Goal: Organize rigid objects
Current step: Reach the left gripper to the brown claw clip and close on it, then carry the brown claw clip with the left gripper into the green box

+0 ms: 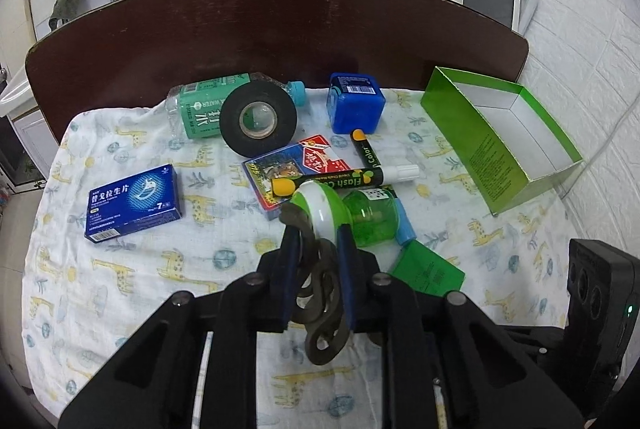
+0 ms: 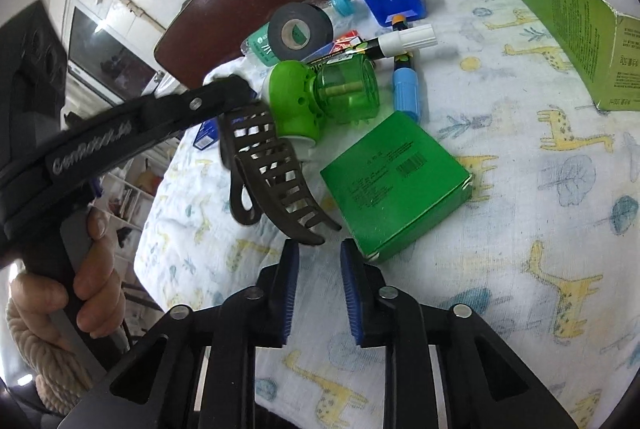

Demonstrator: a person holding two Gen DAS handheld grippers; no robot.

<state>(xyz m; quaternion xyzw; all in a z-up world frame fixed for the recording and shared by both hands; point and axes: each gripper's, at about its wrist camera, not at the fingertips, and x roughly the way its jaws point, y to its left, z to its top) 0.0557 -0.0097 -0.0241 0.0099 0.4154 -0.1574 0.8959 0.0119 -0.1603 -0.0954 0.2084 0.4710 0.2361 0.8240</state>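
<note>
**Hair claw clamped in your left gripper, lifted off the cloth**

Your left gripper (image 1: 318, 249) is clenched on a dark brown hair claw (image 1: 320, 293), its blue pads (image 1: 290, 257) pressing the clip from both sides. In the right wrist view the hair claw (image 2: 276, 169) hangs above the giraffe-print cloth (image 2: 520, 189), its teeth pointing down and towards your right gripper (image 2: 320, 261). That right gripper holds nothing; its fingers stand apart with bare cloth showing between them, and the claw's lowest teeth sit just above the fingertips.

Just beyond the claw lies a green mosquito-repellent plug-in (image 1: 340, 213) on its side, white-and-green head towards you, clear green bottle behind. A flat green box (image 2: 396, 181) rests on the cloth just to its right, near your right gripper's finger. Two black chalk markers (image 1: 352, 179) lie crossed behind the plug-in, partly on a pack of playing cards (image 1: 280, 177). Farther back sit a roll of black tape (image 1: 258, 119), leaning against a water bottle (image 1: 200, 105) lying flat, and a blue cube-shaped box (image 1: 354, 101). A blue medicine box (image 1: 134, 201) lies well apart on the left. The open green carton (image 1: 500, 145) stands at the right edge of the cloth, its white inside showing.
</note>
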